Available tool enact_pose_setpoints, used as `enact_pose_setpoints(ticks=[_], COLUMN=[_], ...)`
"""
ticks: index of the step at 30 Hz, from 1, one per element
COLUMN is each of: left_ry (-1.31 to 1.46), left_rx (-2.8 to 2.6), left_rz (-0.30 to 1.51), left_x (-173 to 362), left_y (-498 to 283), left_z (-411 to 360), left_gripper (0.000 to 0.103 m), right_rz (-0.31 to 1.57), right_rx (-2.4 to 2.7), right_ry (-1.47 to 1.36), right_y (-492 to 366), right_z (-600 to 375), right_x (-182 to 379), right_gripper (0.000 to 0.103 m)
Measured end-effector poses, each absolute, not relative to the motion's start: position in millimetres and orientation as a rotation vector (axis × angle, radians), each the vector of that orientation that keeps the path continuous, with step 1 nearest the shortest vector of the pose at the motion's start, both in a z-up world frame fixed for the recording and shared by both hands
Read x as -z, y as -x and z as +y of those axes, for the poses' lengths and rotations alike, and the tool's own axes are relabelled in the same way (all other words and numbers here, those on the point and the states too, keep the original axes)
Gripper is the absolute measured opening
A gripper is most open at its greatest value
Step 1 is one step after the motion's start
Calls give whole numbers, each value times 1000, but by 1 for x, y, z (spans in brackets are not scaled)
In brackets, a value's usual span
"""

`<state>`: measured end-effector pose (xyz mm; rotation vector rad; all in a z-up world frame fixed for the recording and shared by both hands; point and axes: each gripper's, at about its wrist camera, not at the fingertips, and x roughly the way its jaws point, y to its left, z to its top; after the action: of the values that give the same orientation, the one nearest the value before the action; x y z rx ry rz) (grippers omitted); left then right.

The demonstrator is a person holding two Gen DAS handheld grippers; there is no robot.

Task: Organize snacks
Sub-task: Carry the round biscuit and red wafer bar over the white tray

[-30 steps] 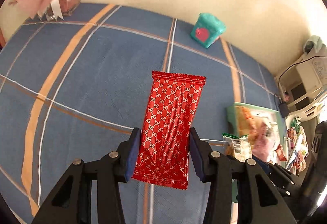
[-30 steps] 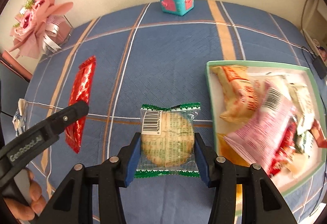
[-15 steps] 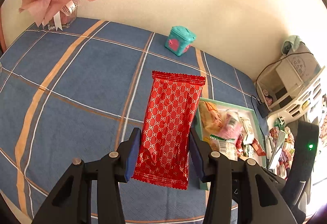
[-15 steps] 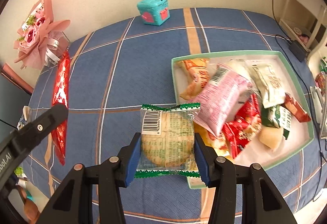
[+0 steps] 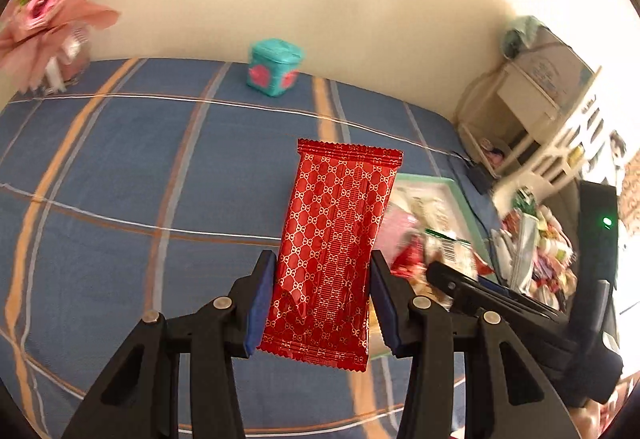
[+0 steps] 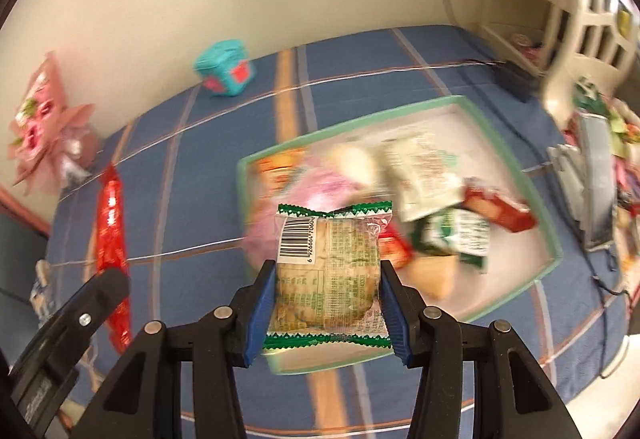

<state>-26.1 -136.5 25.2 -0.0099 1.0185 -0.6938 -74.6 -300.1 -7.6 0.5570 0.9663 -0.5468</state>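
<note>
Blue plaid cloth (image 6: 208,207), blurred snack tray (image 6: 554,239), left fingers (image 5: 322,303) clamp red packet (image 5: 336,251), right fingers (image 6: 326,303) clamp cracker pack (image 6: 328,275).

Red gold-patterned packet (image 5: 334,253) and clear green-edged biscuit pack (image 6: 329,275) both held upright above the blue cloth, near green-rimmed tray (image 6: 554,239) heaped with snacks.

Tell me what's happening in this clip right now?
A person is sorting snacks with a handheld gripper in each hand. The left gripper is clamped on a red patterned packet, and the right gripper is clamped on a clear biscuit packet with green edges. Both packets are held in the air above the blue plaid cloth, near the green-rimmed tray that already holds a pile of other snacks. Neither packet has been set down yet.
</note>
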Motion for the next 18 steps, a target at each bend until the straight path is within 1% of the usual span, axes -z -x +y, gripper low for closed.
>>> enact_pose_setpoints(ticks=[8,18], left_ry=[-64,-75], left_rx=[777,794], left_rz=[1034,1078], left_x=[-17,1], left_y=[54,62], left_z=[-189,-216], left_gripper=[48,48], right_rz=[957,946], right_rx=[600,624], right_ry=[-624,-625], right_y=[104,112], right_z=[-341,-366], right_x=[15,17], right_gripper=[52,52])
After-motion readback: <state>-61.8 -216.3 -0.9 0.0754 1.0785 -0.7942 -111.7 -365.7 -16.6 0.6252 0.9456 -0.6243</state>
